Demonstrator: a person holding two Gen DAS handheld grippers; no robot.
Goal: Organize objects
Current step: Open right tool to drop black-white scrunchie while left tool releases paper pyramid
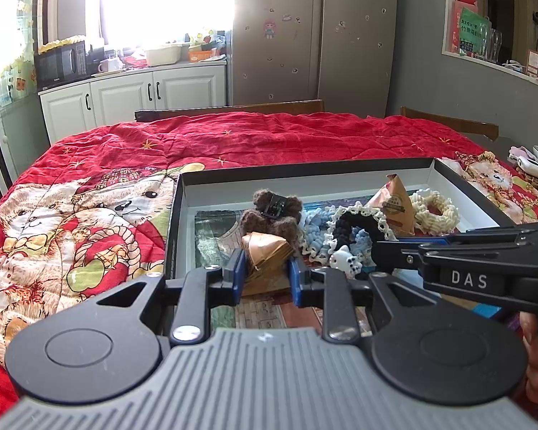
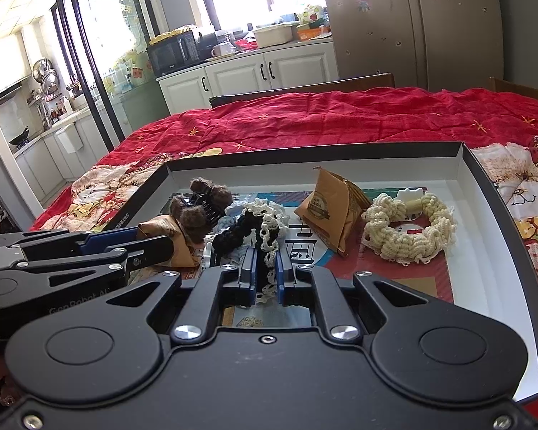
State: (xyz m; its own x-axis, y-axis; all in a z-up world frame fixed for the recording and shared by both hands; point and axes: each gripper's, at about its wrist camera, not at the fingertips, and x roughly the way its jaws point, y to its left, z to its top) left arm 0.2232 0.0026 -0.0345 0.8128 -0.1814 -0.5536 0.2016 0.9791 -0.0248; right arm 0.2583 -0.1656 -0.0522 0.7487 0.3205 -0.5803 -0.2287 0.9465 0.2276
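A shallow black box [image 1: 305,169] [image 2: 315,154] with a white inside lies on the red quilt. My left gripper [image 1: 266,275] is shut on a brown pyramid snack packet [image 1: 269,254] inside the box, also seen in the right wrist view [image 2: 168,236]. My right gripper [image 2: 266,276] is shut on a black scrunchie with cream lace trim [image 2: 260,231] [image 1: 355,220]. A brown fuzzy hair claw [image 1: 274,211] [image 2: 201,204], a second brown packet [image 2: 330,211] [image 1: 396,208], a cream scrunchie [image 2: 409,233] [image 1: 437,209] and a blue scrunchie [image 1: 314,224] lie in the box.
A small white cat charm [image 1: 345,258] lies in the box by the right gripper's arm [image 1: 484,268]. A red teddy-bear quilt [image 1: 233,139] covers the table. Loose items [image 1: 534,168] lie at its right edge. Chairs [image 1: 452,122], cabinets and a fridge stand behind.
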